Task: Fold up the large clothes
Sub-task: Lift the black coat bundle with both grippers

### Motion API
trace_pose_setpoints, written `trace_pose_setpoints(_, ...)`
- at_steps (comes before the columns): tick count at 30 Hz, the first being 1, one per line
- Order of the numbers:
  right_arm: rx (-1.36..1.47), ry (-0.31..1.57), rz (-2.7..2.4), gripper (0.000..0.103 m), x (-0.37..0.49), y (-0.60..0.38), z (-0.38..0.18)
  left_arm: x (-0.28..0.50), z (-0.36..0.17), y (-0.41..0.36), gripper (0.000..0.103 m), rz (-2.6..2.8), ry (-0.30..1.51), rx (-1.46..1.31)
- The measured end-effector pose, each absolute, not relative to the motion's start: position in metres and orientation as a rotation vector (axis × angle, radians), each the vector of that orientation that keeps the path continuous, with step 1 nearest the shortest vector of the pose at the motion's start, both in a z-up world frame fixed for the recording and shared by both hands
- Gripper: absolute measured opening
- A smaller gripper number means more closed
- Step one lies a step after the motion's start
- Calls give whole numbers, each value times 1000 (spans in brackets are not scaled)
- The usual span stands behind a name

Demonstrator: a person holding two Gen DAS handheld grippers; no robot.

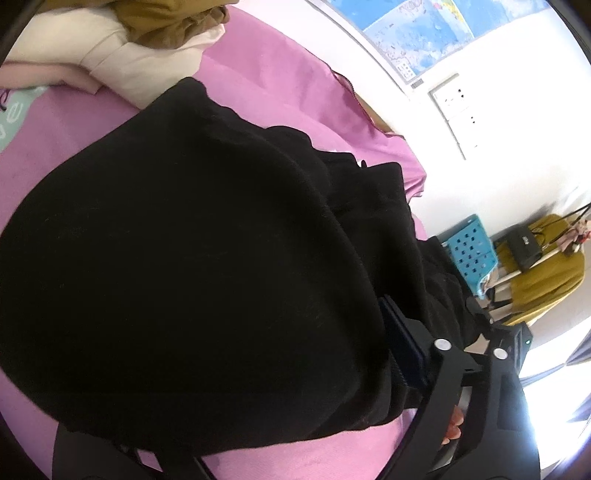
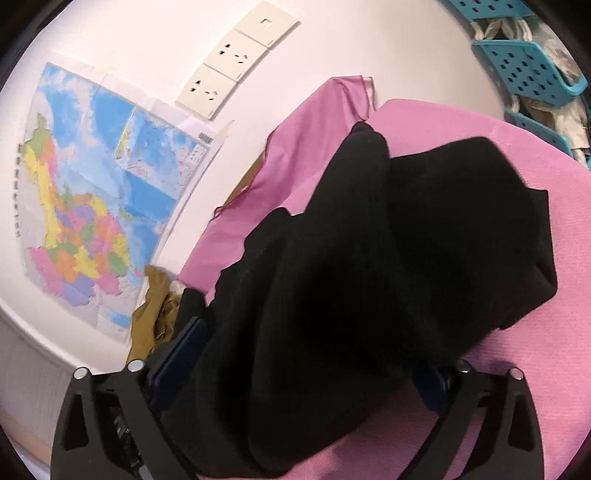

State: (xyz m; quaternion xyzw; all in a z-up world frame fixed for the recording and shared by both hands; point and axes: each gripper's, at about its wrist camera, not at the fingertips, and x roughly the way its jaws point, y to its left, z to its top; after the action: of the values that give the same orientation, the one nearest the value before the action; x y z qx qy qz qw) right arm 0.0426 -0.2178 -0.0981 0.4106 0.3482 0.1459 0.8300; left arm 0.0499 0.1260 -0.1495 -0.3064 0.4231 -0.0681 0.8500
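Your black garment (image 1: pixel 192 258) lies bunched in a thick heap on the pink sheet (image 1: pixel 280 74) of the bed, near the bed's edge below the wall map (image 2: pixel 96 192), with the cream pillow (image 1: pixel 122 62) and a mustard cloth (image 1: pixel 173 22) well beyond it toward the head of the bed. The right gripper (image 2: pixel 295 384) has its jaws set wide with a heavy fold of the garment filling the gap; whether the pads actually press on it you cannot tell from here, so do not trust that hold until the cloth lifts with you. The left gripper (image 1: pixel 258 402) shows only one finger (image 1: pixel 402 343) clearly, beside the garment's near edge, the other hidden under dark cloth; its jaws stand wide and seem to press on nothing. To do this step well, probably the gathering of an edge for a fold, take a single layer near a hem or corner, not a whole wad, since a thick bite will drag the entire heap. Close fully on the fabric alone, keeping the pink sheet out of the jaws. Spread the garment flat toward the middle of the bed, away from the wall map side, before you crease it.
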Motion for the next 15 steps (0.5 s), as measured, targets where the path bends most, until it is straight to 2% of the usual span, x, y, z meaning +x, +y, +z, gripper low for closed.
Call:
trace_pose_setpoints(2, 822, 766, 291, 95, 48, -211, -97, 53, -148, 119, 87, -124, 906, -599)
trace_pose_setpoints(3, 825, 763, 284, 80, 47, -210, -97, 53, -147, 118, 86, -118, 909, -587)
trace_pose_setpoints(4, 831, 769, 286, 57, 47, -212, -99, 53, -147, 116, 82, -101, 914, -562)
trace_pose_setpoints(6, 857, 788, 321, 42, 50, -217, -106, 53, -146, 114, 78, -86, 918, -525)
trace_pose_setpoints(11, 875, 788, 364, 38, 49, -219, -107, 51, -143, 113, 66, -80, 918, -494)
trace_pose_setpoints(12, 876, 790, 371, 43, 50, -219, -107, 51, -143, 112, 64, -78, 917, -485)
trace_pose_setpoints(13, 891, 798, 390, 55, 52, -219, -108, 51, -142, 112, 62, -77, 918, -481)
trace_pose_setpoints(15, 922, 792, 405, 64, 56, -219, -107, 51, -142, 112, 61, -80, 918, -469)
